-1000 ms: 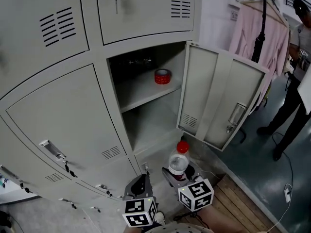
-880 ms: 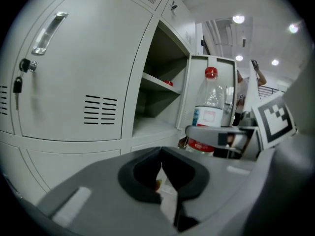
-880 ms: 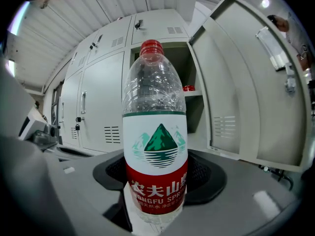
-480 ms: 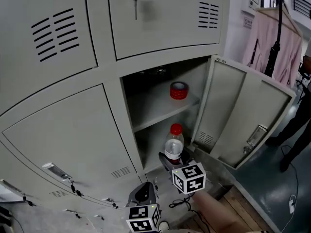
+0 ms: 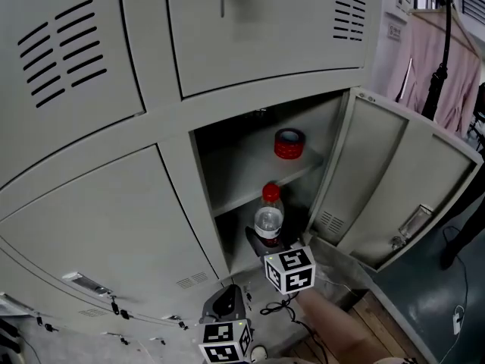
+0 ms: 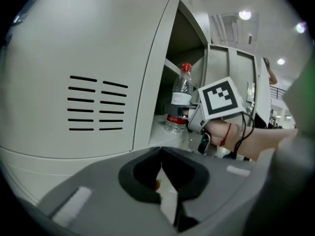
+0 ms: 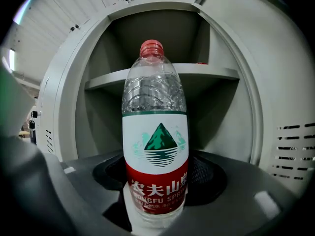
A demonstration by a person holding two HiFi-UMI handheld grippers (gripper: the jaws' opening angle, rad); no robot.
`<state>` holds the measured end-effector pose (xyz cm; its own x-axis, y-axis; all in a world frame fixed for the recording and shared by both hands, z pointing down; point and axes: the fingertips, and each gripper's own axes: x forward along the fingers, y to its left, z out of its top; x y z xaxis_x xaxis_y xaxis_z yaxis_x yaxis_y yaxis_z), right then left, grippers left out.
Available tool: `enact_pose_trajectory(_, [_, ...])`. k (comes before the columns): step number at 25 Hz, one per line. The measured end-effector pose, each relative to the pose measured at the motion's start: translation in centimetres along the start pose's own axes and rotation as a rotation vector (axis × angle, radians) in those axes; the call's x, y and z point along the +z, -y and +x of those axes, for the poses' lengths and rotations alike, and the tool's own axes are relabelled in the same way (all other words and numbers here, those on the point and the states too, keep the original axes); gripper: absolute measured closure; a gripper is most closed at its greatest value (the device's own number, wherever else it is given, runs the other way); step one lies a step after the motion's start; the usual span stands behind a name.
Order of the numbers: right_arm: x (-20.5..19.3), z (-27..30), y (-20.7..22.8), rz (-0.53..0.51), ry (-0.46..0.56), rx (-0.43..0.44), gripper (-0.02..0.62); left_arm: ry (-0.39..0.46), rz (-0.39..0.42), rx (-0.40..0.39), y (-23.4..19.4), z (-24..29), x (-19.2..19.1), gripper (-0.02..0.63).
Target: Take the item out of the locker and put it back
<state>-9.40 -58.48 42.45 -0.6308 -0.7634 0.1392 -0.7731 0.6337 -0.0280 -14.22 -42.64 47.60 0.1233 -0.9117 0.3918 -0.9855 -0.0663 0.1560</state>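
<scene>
A clear water bottle [image 5: 268,220] with a red cap and a red-and-white label stands upright between the jaws of my right gripper [image 5: 265,245], which is shut on its lower body. The bottle is at the mouth of the open locker's lower space, under the shelf [image 5: 258,180]. In the right gripper view the bottle [image 7: 155,132] fills the middle, with the shelf [image 7: 108,80] behind it. From the left gripper view the bottle [image 6: 180,102] shows just inside the opening. My left gripper [image 5: 225,303] hangs low before the closed doors, with its jaws together on nothing.
A red tape roll [image 5: 289,143] lies on the shelf. The locker door [image 5: 394,180] stands open to the right. Closed locker doors with keys surround the opening. A pink garment [image 5: 447,59] hangs at far right above wooden flooring [image 5: 379,332].
My right gripper has carried the bottle up and forward, from below the open locker to the mouth of its lower space. The left gripper has stayed low.
</scene>
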Motion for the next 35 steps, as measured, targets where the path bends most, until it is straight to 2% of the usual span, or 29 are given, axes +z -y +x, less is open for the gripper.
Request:
enact_pose_trajectory(4, [0.1,0.0,-0.1,0.02,0.016,0.006,0.267,-0.003,0.002,-0.001,-0.1,0.1,0.0,0.598])
enact_pose_trajectory(7, [0.4,-1.0,-0.3,0.059,0.036,0.02,0.218,-0.002,0.001,-0.006,0.2,-0.1,0.0,0.598])
enact_pose_trajectory(13, [-1.5,-6.9,-1.6,0.111,-0.008,0.007,0.225,-0.008,-0.006,-0.018,1.4,-1.1,-0.9,0.598])
enact_pose_trajectory(14, [-1.9,-8.2,-1.9,0.117,-0.011,0.009,0.259,-0.009,-0.004,-0.023,1.8,-1.3,-1.1,0.598])
enact_pose_trajectory(15, [-2.3,-9.5,-2.3,0.121,-0.018,0.011,0.322,-0.009,-0.002,-0.027,2.2,-1.6,-1.3,0.598])
enact_pose_trajectory(16, [-2.7,-10.7,-2.7,0.124,-0.028,0.011,0.406,-0.01,0.0,-0.032,2.6,-1.9,-1.5,0.598])
enact_pose_trajectory(17, [-3.1,-12.0,-3.0,0.13,-0.037,0.01,0.523,-0.009,0.002,-0.035,3.0,-2.2,-1.7,0.598])
enact_pose_trajectory(18, [-3.4,-13.3,-3.4,0.139,-0.041,0.013,0.595,-0.008,0.003,-0.038,3.4,-2.5,-1.8,0.598])
enact_pose_trajectory(25, [-4.1,-19.6,-4.7,0.207,-0.049,0.017,0.597,-0.002,0.022,-0.051,6.0,-4.7,-2.8,0.598])
enact_pose_trajectory(35, [-4.5,-23.8,-6.2,0.17,-0.071,0.027,0.598,0.012,0.035,-0.045,8.3,-7.5,-3.6,0.598])
